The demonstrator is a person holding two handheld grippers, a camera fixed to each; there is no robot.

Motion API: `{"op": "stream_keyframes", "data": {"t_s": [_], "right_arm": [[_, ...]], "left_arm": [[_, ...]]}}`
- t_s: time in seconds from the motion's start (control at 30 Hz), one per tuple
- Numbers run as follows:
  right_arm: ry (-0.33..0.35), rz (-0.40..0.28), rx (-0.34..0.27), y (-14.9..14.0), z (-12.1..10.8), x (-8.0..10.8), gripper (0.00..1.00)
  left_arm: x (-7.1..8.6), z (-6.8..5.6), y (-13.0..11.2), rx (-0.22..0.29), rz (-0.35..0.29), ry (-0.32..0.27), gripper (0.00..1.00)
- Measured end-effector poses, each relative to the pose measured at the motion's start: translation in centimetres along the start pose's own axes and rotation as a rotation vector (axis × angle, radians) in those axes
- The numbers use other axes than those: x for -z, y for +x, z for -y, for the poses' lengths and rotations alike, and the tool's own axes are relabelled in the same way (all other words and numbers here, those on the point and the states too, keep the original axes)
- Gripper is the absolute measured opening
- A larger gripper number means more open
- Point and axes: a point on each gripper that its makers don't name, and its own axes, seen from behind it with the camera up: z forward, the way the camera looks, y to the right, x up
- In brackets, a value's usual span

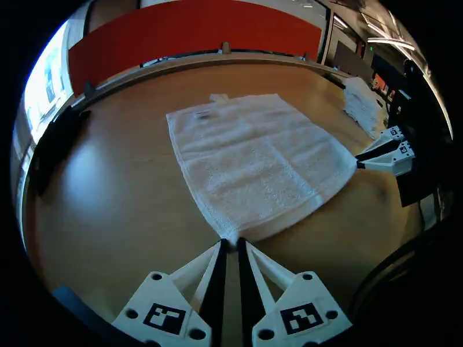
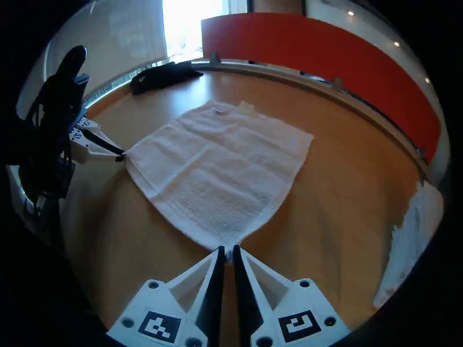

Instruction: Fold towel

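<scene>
A broad, glossy wooden tabletop (image 1: pixel 116 191) carries everything here, backed at 12 o'clock in the left gripper view by a long red partition panel (image 1: pixel 191 34). Spread flat in a single layer at the middle of the table lies the square white terry-cloth towel (image 1: pixel 254 156), one corner pointing down to 6 o'clock in each view. A stack of folded white cloths (image 1: pixel 364 104) sits at 2 o'clock on the far edge, and a dark, limp black bundle (image 2: pixel 165 75) rests near the rail at 11 o'clock in the right gripper view. The left gripper (image 1: pixel 231 243) has its two fingers pinched together on the towel's near corner, and the right gripper (image 2: pixel 227 250) is clamped the same way on the neighbouring corner (each also appears off to the side in the other's view, nipping its corner). A small sewn label (image 1: pixel 202 114) marks the far edge at 11 o'clock. The towel looks light, soft and floppy with a grippy nap. It should drape and sag between the two held corners rather than keep its shape, so the hemmed corners seem the right hold, lifted together and carried toward the far edge.
</scene>
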Motion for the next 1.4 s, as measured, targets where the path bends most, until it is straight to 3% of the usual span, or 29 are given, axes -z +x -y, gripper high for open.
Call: {"op": "stream_keyframes", "data": {"t_s": [0.67,1.07,1.4], "right_arm": [[0.015,-0.032,0.003,1.6,0.1,1.0,0.10],[0.025,-0.011,-0.024,1.0,0.0,0.6,0.09],[0.013,-0.010,0.000,1.0,-0.4,0.6,0.08]], "left_arm": [[0.8,-0.4,1.5,0.013,-0.028,-0.007,0.14],[0.7,-0.4,1.5,0.010,-0.028,-0.009,0.14],[0.6,-0.5,1.4,0.009,-0.026,-0.014,0.14]]}}
